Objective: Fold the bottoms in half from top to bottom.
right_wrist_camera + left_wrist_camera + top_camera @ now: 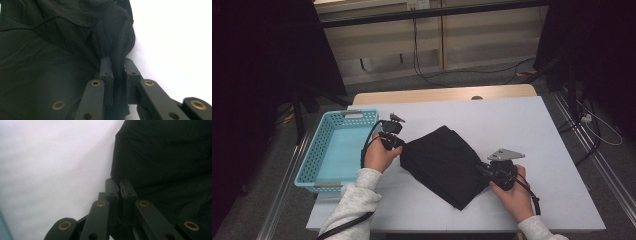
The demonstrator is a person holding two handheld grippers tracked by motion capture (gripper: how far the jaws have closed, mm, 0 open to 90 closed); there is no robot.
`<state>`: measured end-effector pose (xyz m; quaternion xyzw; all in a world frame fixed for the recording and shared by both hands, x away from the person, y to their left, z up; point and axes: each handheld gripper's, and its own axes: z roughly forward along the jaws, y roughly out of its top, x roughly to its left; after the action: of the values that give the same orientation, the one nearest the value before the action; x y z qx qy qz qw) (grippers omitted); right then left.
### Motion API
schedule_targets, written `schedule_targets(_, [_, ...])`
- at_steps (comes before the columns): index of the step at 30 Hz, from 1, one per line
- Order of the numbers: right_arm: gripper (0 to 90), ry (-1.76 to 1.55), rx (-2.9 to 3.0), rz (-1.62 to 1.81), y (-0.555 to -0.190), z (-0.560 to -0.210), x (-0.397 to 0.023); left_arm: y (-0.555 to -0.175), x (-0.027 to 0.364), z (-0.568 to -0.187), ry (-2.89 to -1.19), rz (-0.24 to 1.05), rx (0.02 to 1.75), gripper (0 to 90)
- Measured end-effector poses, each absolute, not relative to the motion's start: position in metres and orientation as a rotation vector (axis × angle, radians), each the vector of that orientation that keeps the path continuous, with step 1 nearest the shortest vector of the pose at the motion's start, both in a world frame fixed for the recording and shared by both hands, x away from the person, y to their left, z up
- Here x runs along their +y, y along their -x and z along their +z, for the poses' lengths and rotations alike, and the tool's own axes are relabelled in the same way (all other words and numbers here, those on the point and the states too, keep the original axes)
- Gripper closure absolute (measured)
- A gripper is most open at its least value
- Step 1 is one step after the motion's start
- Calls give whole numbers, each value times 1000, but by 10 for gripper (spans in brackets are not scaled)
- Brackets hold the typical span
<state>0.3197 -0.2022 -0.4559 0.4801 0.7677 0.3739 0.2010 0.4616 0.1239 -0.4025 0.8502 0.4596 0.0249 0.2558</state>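
**Gripping a folded black garment at two opposite edges**

Lying near the middle of the white surface (522,130), the folded black garment (444,165) sits as a skewed, diamond-like stack with one corner pointing toward the person. The left tool (401,145), held in the person's left hand (379,156), meets the garment's left corner; in the left gripper view its jaws stand nearly together, pinching the cloth edge (117,185) with the pale surface beside it. The right tool (482,170), held in the right hand (512,195) and carrying a grey three-cornered plate (506,154) on top, meets the garment's right edge; in the right gripper view its jaws are narrow, with a gathered fold of fabric (118,62) clamped between them. A light-blue perforated basket (312,155) stands at the surface's left edge, just beside the left hand and apart from the garment. Both sleeves are light grey.
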Motion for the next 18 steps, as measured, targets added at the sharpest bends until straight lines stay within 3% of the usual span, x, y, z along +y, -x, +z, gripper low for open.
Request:
schedule_targets(5, [805, -1338, 2140, 1008, -315, -455, -205, -457, 128, -409, -2258, 121, 1254, 636])
schedule_targets(7, [805, -1346, 2136, 1012, -314, -455, -207, -456, 128, -413, -2257, 137, 1262, 504])
schedule_targets(11, [805, -1353, 2135, 1001, -312, -455, -210, -454, 125, -424, -2276, 161, 1262, 417])
schedule_targets(18, [805, -1367, 2136, 1010, -309, -456, -214, -448, 120, -439, -2268, 145, 1266, 389])
